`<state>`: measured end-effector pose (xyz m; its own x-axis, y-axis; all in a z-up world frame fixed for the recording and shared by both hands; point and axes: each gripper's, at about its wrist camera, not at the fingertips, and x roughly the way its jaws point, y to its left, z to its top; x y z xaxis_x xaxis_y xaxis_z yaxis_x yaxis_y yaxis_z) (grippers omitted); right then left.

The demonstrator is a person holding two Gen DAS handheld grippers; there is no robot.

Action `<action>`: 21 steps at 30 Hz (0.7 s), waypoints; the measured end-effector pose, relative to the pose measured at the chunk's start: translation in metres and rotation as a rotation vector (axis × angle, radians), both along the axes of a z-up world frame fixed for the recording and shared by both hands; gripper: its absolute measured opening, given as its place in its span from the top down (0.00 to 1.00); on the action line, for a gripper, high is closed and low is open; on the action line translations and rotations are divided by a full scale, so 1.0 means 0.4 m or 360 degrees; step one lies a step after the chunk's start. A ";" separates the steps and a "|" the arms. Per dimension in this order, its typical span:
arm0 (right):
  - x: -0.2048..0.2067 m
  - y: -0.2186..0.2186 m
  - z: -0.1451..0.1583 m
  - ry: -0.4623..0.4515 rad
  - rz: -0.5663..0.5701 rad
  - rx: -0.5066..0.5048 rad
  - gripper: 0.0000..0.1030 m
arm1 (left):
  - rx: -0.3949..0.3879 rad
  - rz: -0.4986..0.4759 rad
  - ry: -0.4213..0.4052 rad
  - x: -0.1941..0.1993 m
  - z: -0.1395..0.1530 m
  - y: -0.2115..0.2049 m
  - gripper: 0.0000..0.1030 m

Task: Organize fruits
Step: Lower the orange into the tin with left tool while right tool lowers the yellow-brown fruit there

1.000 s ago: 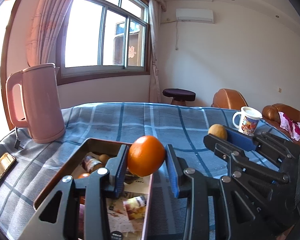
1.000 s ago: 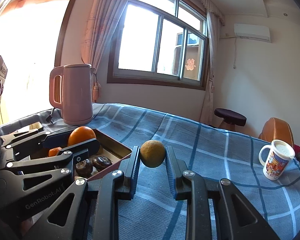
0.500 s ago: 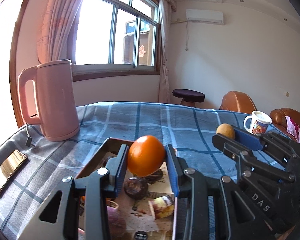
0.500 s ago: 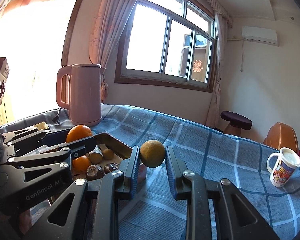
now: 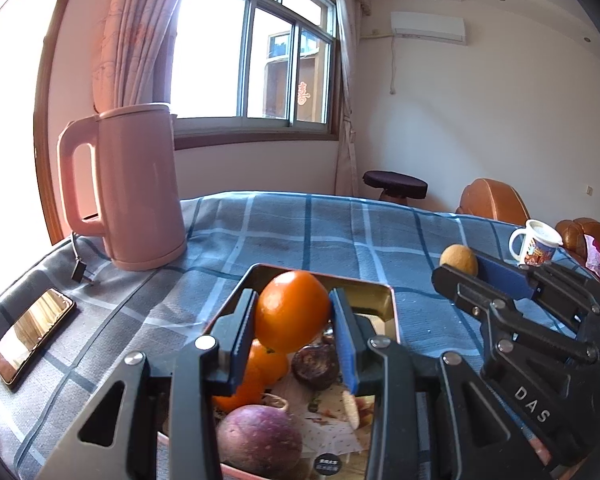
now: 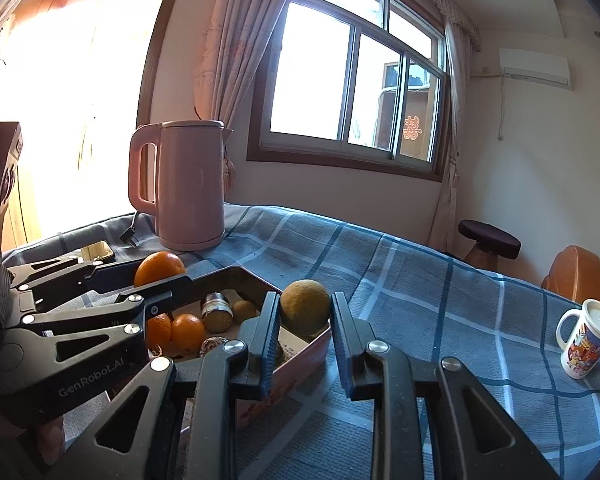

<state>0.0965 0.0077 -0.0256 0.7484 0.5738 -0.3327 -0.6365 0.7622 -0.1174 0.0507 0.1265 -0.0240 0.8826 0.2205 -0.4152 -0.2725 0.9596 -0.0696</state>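
My left gripper (image 5: 293, 317) is shut on an orange (image 5: 291, 310) and holds it above the gold-lined tray (image 5: 374, 287). In the tray lie two smaller oranges (image 5: 266, 364), a dark round fruit (image 5: 313, 363) and a purple fruit (image 5: 260, 438). My right gripper (image 6: 305, 312) is shut on a yellow-brown round fruit (image 6: 305, 306), held over the tray's near right wall (image 6: 300, 354). Each gripper shows in the other view: the right one with its fruit (image 5: 459, 260), the left one with its orange (image 6: 159, 267).
A pink kettle (image 5: 130, 186) stands at the back left of the blue plaid tablecloth (image 5: 308, 232), its plug lying beside it. A phone (image 5: 32, 334) lies at the left edge. A printed mug (image 6: 588, 338) stands far right. Stool and brown chairs behind.
Both grippers have moved sideways with their fruits. The left one now hangs over the tray's inside, and the right one has come over the tray's near wall. Both grips are unchanged.
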 end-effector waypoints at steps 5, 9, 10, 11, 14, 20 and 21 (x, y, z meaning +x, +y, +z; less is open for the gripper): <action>0.002 0.023 -0.007 0.0021 0.0021 -0.0026 0.74 | -0.0012 0.0027 0.0009 -0.004 -0.006 0.024 0.63; 0.001 0.044 -0.014 0.0040 0.0044 -0.0045 0.74 | -0.0026 0.0056 0.0031 -0.005 -0.013 0.045 0.63; 0.001 0.049 -0.017 0.0042 0.0048 -0.0051 0.74 | -0.0030 0.0062 0.0037 -0.005 -0.014 0.051 0.63; 0.001 0.055 -0.019 0.0045 0.0053 -0.0056 0.74 | -0.0030 0.0065 0.0043 -0.005 -0.016 0.055 0.63; 0.002 0.071 -0.027 0.0060 0.0068 -0.0072 0.74 | -0.0036 0.0071 0.0060 -0.005 -0.021 0.065 0.63; 0.006 0.094 -0.040 0.0089 0.0085 -0.0096 0.74 | -0.0045 0.0082 0.0090 -0.003 -0.034 0.081 0.63; 0.006 0.097 -0.041 0.0092 0.0087 -0.0099 0.74 | -0.0045 0.0085 0.0095 -0.003 -0.035 0.082 0.63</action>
<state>0.0989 0.0467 -0.0421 0.6950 0.5903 -0.4106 -0.6843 0.7184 -0.1254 0.0495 0.1593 -0.0379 0.8435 0.2539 -0.4733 -0.3277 0.9415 -0.0789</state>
